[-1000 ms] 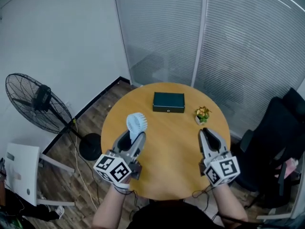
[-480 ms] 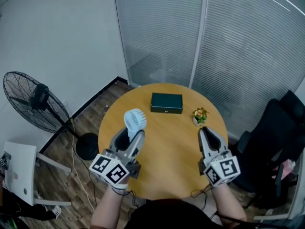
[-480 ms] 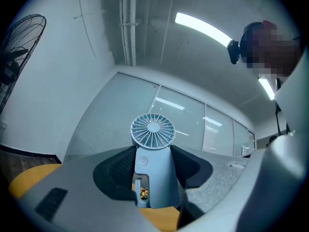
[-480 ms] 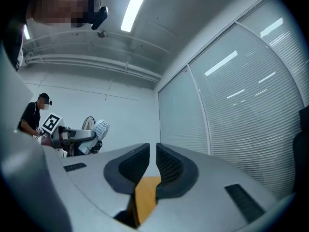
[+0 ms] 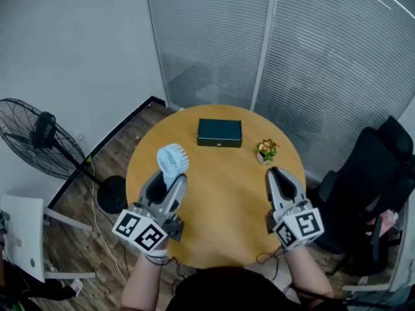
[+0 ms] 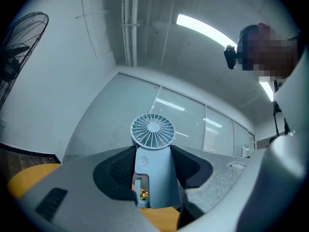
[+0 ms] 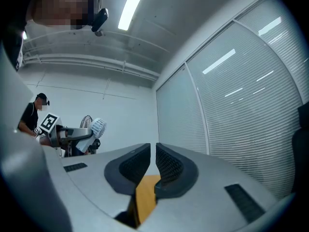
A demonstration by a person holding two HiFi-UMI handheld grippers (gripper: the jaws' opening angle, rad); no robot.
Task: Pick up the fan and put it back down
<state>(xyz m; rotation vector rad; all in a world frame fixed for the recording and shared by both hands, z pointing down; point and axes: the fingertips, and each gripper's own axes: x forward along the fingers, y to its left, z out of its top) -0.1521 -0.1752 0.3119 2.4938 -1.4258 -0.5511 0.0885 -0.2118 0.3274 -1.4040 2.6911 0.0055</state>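
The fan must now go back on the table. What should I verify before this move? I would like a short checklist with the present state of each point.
1. Grip: the left gripper is closed on the fan, with a pad on each side of its body: ok.
2. The fan sits straight between the jaws, head up: ok.
3. The table is bare wood beside the fan: ok.
4. The green box and the small plant stand well away: ok.
5. The right gripper is empty and off to the side; its jaws have just been closing to a narrow gap: ok.
6. Height of the fan's base above the table: cannot tell.
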